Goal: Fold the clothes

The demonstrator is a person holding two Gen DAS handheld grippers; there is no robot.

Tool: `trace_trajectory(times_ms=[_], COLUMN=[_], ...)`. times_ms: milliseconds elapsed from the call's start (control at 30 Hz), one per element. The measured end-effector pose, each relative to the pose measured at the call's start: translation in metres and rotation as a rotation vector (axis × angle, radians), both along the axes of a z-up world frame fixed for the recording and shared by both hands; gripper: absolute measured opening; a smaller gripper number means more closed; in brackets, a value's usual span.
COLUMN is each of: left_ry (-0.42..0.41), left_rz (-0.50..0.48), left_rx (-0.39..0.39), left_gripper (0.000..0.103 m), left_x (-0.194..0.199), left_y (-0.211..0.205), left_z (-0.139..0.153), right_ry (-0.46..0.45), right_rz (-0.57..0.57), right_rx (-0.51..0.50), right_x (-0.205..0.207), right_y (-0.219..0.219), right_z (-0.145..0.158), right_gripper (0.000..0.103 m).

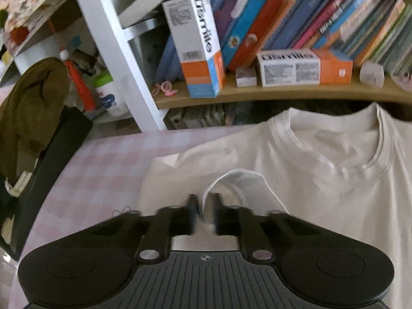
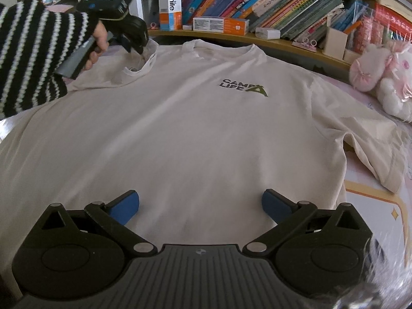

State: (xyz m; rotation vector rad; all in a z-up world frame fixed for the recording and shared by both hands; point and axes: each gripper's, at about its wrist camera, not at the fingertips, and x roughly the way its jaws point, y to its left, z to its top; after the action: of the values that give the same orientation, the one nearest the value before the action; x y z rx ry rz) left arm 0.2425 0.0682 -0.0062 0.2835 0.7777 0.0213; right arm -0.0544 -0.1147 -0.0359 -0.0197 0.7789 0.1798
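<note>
A cream T-shirt (image 2: 195, 134) is spread flat, front up, over a surface covered in pink-and-white check cloth (image 1: 103, 159); whether that surface is a bed or a counter cannot be told. A dark green chest print (image 2: 243, 87) is seen on the shirt, and its neckline lies toward a wooden shelf (image 1: 257, 94) that runs along the far side. On the shelf a row of leaning books (image 2: 278, 7) is packed, with one white-and-orange box (image 1: 198, 49) standing upright and a second box (image 1: 303, 68) lying flat. A white upright post (image 1: 121, 59) rises to the left of the shelf, with an olive-brown cloth (image 1: 28, 113) heaped beyond it. A pink plush toy (image 2: 381, 79) is set beside the shirt's far sleeve in the right wrist view. The left tongs (image 1: 206, 206) are pressed together on a raised fold of the shirt's sleeve hem (image 1: 239, 180), which is lifted above the rest of the fabric; the pinch itself is blurred. In the right wrist view the hand (image 2: 99, 41) holding them emerges from a black-and-white striped sleeve (image 2: 33, 51), and the tips are partly hidden behind the bunched cloth. The right tongs (image 2: 200, 206) are spread wide above the shirt's lower body, with nothing gripped. The shirt's bottom hem is covered by the tool bodies, and the left view is smeared by motion blur.
</note>
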Motion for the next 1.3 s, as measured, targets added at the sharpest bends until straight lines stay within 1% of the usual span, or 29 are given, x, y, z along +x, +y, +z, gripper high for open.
trace_trajectory(times_ms=[67, 133, 167, 200, 233, 267, 300, 333, 367, 400, 433, 467, 500, 567, 667, 733, 867, 933, 1000, 1067, 1133, 1233, 1300], left_ry=[-0.063, -0.189, -0.232, -0.275, -0.296, -0.239, -0.174, -0.108, -0.048, -0.017, -0.005, -0.008, -0.021, -0.045, -0.048, -0.058, -0.063, -0.055, -0.053, -0.06, -0.071, -0.05, -0.019], left_rz=[-0.014, -0.043, -0.065, -0.087, -0.111, -0.135, -0.148, -0.162, -0.172, -0.174, -0.186, -0.204, -0.214, -0.233, -0.259, -0.272, -0.257, -0.235, -0.219, -0.212, -0.22, -0.25, -0.253], left_rx=[0.006, -0.035, -0.043, -0.05, -0.049, -0.027, -0.04, -0.054, -0.074, -0.116, -0.164, -0.207, -0.224, -0.252, -0.207, -0.135, -0.067, -0.092, -0.109, -0.123, -0.132, -0.105, -0.071], left_gripper=[0.0, 0.001, 0.003, 0.007, 0.01, 0.024, 0.038, 0.043, 0.045, 0.046, 0.048, 0.058, 0.068, 0.075, 0.075, 0.075, 0.074, 0.072, 0.06, 0.056, 0.054, 0.051, 0.04], left_x=[-0.01, -0.031, -0.039, -0.046, -0.051, -0.045, -0.038, -0.032, -0.027, -0.026, -0.03, -0.037, -0.046, -0.065, -0.094, -0.115, -0.146, -0.152, -0.153, -0.152, -0.151, -0.142, -0.134], left_y=[-0.003, -0.011, -0.015, -0.019, -0.025, -0.034, -0.037, -0.039, -0.041, -0.039, -0.035, -0.03, -0.026, -0.017, -0.008, -0.005, 0.01, 0.016, 0.018, 0.017, 0.013, 0.0, -0.009], left_z=[0.007, 0.02, 0.022, 0.025, 0.025, 0.018, 0.012, 0.006, 0.002, 0.002, 0.003, 0.007, 0.01, 0.017, 0.019, 0.016, 0.009, 0.009, 0.008, 0.009, 0.009, 0.002, -0.006], right_ry=[-0.003, -0.009, -0.013, -0.017, -0.02, -0.021, -0.021, -0.021, -0.02, -0.019, -0.018, -0.018, -0.019, -0.02, -0.024, -0.028, -0.03, -0.03, -0.027, -0.026, -0.025, -0.023, -0.021], right_rz=[-0.002, -0.005, -0.009, -0.012, -0.017, -0.02, -0.021, -0.022, -0.02, -0.017, -0.014, -0.012, -0.012, -0.013, -0.012, -0.013, -0.013, -0.01, -0.01, -0.011, -0.01, -0.008, -0.006], right_rx=[0.008, 0.02, 0.028, 0.036, 0.041, 0.044, 0.042, 0.039, 0.036, 0.034, 0.034, 0.034, 0.034, 0.032, 0.031, 0.031, 0.018, 0.007, -0.003, -0.008, -0.011, -0.013, -0.013], right_x=[0.0, -0.001, -0.002, -0.002, -0.002, -0.002, -0.002, -0.001, -0.001, -0.001, -0.001, -0.001, -0.001, -0.001, 0.0, 0.0, 0.0, 0.0, 0.0, 0.001, 0.0, 0.001, 0.001], right_y=[-0.001, -0.001, -0.002, -0.003, -0.003, -0.002, -0.002, -0.001, -0.001, -0.001, -0.001, -0.001, -0.002, -0.001, -0.001, -0.001, 0.001, 0.003, 0.004, 0.005, 0.005, 0.005, 0.004], right_z=[0.0, 0.0, 0.0, 0.0, 0.001, 0.001, 0.001, 0.001, 0.002, 0.002, 0.002, 0.002, 0.002, 0.002, 0.001, 0.001, 0.001, 0.001, 0.001, 0.001, 0.001, 0.001, 0.002], right_gripper=[0.103, 0.103, 0.103, 0.103, 0.103, 0.103, 0.103, 0.103, 0.103, 0.103, 0.103, 0.103, 0.103, 0.103, 0.103, 0.103, 0.103, 0.103, 0.103, 0.103, 0.103, 0.103, 0.103])
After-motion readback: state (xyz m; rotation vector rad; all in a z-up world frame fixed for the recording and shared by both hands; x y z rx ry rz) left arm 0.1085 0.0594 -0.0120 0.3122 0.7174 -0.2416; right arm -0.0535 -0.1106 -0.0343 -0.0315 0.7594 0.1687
